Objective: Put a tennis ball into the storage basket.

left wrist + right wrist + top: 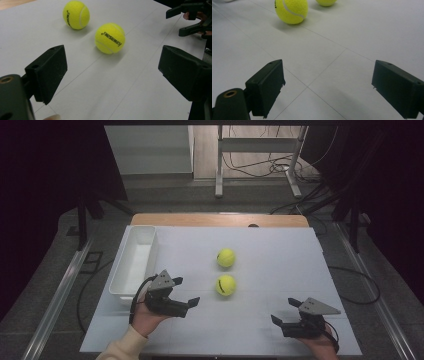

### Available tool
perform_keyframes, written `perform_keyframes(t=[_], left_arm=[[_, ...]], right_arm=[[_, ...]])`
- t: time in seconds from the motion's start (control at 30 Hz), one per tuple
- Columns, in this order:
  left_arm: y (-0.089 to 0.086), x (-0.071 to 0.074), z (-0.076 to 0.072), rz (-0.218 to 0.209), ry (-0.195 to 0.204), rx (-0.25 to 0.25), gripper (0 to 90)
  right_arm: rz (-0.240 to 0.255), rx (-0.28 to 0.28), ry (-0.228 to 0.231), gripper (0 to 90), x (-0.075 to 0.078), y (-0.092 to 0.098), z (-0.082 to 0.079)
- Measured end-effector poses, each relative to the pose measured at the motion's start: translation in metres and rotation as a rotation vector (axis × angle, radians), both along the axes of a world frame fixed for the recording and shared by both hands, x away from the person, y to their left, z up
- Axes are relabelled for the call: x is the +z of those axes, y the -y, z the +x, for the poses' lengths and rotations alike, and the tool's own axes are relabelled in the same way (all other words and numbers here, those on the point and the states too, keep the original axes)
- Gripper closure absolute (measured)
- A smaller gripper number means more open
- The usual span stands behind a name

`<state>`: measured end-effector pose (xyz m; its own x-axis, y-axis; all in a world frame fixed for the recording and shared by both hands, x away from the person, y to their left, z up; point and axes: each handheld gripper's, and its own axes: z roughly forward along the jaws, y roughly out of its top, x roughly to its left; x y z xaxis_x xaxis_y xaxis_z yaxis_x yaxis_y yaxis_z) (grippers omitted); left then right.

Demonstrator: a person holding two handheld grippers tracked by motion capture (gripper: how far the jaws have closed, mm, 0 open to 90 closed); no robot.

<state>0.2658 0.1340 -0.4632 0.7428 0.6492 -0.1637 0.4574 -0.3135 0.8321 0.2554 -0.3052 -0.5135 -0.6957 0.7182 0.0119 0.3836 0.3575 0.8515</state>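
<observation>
Two yellow tennis balls lie mid-table on the white sheet: the farther ball point(226, 258) and the nearer ball point(226, 285). My left gripper point(186, 291) stands open just left of the nearer ball, apart from it and pointing toward it. In the left gripper view the jaws point(112, 67) are spread wide, with the nearer ball point(110, 38) and the farther ball point(76, 14) ahead. My right gripper point(284, 311) is open near the front right, and nothing is between its jaws. The right gripper view point(327, 82) has the nearer ball point(291, 10) and the farther ball point(326, 2) beyond its jaws.
A white rectangular tray point(131, 272) stands along the sheet's left edge, close behind my left hand. The white sheet point(280, 265) covers a wooden table whose far edge point(220, 219) shows. The right gripper point(190, 20) appears at the top right of the left gripper view.
</observation>
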Motion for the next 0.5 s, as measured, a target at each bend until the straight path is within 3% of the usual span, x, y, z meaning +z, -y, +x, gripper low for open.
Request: perform_keyframes(t=[0.5], left_arm=[[0.008,-0.001,0.014,0.001,-0.018,0.001,9.5]], right_arm=[[0.004,-0.006,0.008,11.4,0.001,0.0,0.0]])
